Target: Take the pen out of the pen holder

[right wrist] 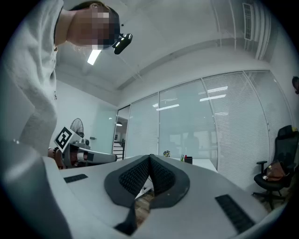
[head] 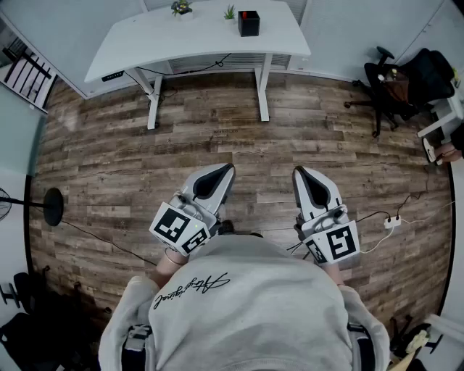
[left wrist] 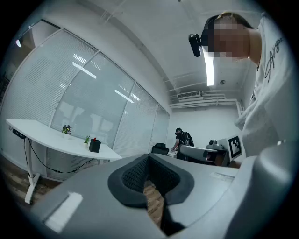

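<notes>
A black pen holder (head: 249, 23) stands on the white desk (head: 145, 40) far ahead, with a red-tipped pen sticking out of it. The same holder (left wrist: 95, 145) shows small in the left gripper view, and tiny in the right gripper view as the pen holder (right wrist: 188, 160). My left gripper (head: 230, 167) is held level over the wood floor, well short of the desk, jaws shut with nothing between them. My right gripper (head: 296, 170) sits beside it, also shut and empty. Both point toward the desk.
Two small potted plants (head: 181, 8) stand on the desk left of the holder. A black office chair (head: 384, 83) with a bag is at the right. A power strip (head: 392, 222) and cables lie on the floor at the right, a black stand base (head: 52, 206) at the left.
</notes>
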